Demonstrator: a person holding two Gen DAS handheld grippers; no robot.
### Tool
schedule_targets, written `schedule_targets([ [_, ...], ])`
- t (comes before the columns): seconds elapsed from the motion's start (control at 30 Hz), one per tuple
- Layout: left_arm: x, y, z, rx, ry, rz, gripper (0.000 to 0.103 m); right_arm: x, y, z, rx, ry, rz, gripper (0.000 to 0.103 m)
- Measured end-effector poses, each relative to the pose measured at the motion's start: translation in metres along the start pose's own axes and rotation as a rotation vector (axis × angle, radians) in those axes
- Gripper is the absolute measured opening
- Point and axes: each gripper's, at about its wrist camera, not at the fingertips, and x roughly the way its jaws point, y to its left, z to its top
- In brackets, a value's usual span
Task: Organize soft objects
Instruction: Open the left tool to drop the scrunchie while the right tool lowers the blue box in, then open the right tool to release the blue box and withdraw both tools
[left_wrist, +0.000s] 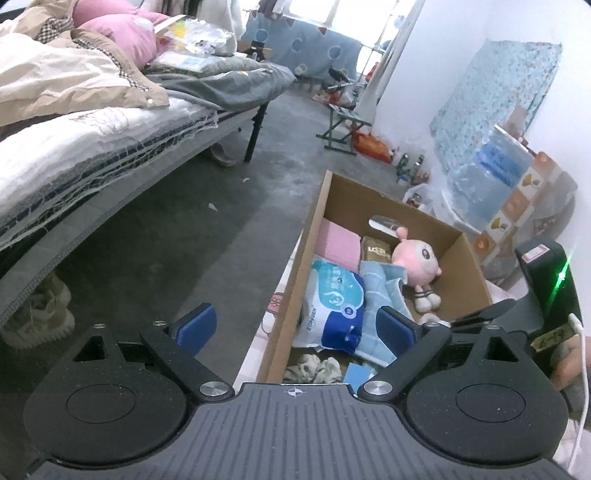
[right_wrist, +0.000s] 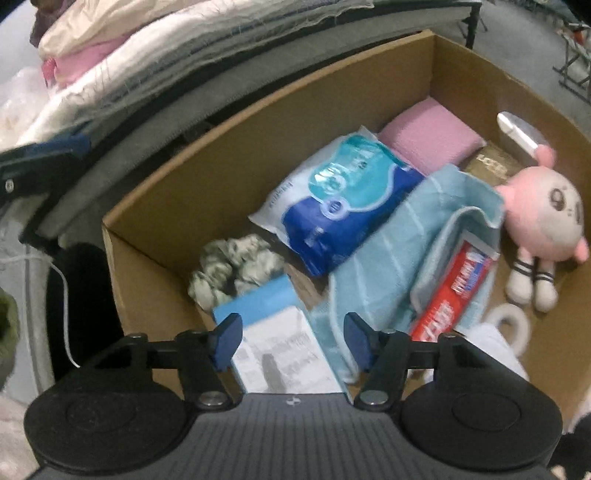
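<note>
An open cardboard box (left_wrist: 463, 269) (right_wrist: 258, 122) on the floor holds soft things: a pink plush doll (left_wrist: 415, 258) (right_wrist: 543, 218), a light blue towel (left_wrist: 384, 291) (right_wrist: 391, 258), a blue and white tissue pack (left_wrist: 338, 306) (right_wrist: 340, 206), a pink folded cloth (left_wrist: 340, 243) (right_wrist: 432, 144) and a crumpled grey-green cloth (left_wrist: 317, 369) (right_wrist: 236, 266). My left gripper (left_wrist: 295, 323) hangs open and wide over the box's near wall, with nothing between its fingers. My right gripper (right_wrist: 291, 332) points down into the box, open, above a blue and white flat packet (right_wrist: 280, 350).
A red toothpaste box (right_wrist: 454, 288) lies in the towel's fold, and a brown carton (left_wrist: 376, 251) sits at the back. A bed (left_wrist: 92, 147) piled with bedding runs along the left. Bags and a water bottle pack (left_wrist: 491, 177) stand by the wall on the right.
</note>
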Motion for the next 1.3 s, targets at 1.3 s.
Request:
schedule_targets([
  [1.3, -0.015, -0.005, -0.002, 0.035, -0.056, 0.025, 0.098, -0.007, -0.023, 0.008, 0.312, -0.05, 0.269, 0.093],
])
